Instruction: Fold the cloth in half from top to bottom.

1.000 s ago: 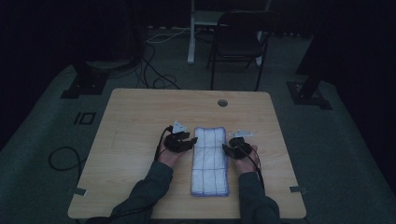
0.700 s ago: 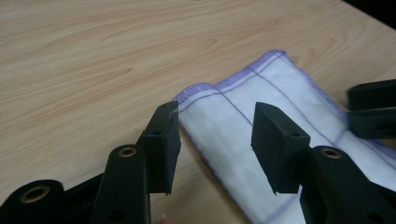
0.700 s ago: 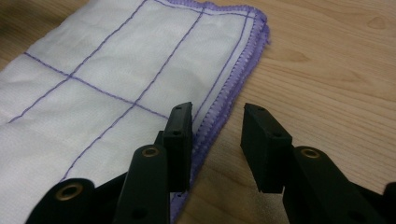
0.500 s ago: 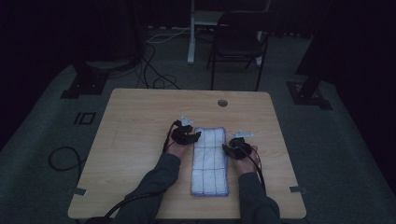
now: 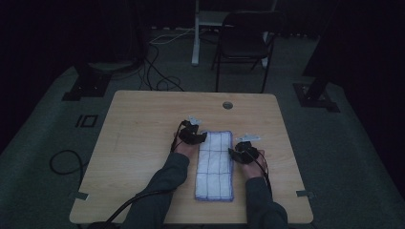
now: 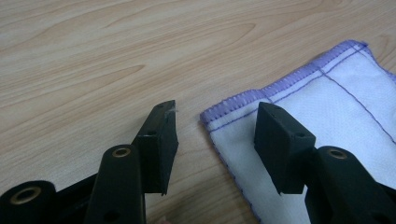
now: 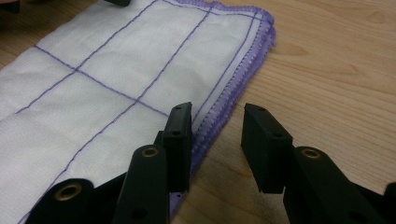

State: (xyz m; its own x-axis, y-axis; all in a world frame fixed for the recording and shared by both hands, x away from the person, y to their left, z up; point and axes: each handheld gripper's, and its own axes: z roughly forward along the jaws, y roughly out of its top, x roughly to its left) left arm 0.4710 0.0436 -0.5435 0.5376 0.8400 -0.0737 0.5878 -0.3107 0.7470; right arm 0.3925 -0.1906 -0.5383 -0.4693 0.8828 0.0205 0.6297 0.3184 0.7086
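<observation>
Lying on pale wooden table (image 5: 143,143): folded cloth (image 5: 215,167); dark room

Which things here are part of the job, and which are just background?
In play: folded white cloth with purple stitched grid; left tongs, open at its corner; right tongs, open at its edge.
Background: wooden table; black chair; floor cables.

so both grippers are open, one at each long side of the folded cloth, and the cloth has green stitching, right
Not green: the cloth has purple stitching and edging, clear in the right gripper view. The rest holds: the left gripper and right gripper are open, one at each long side.
</observation>
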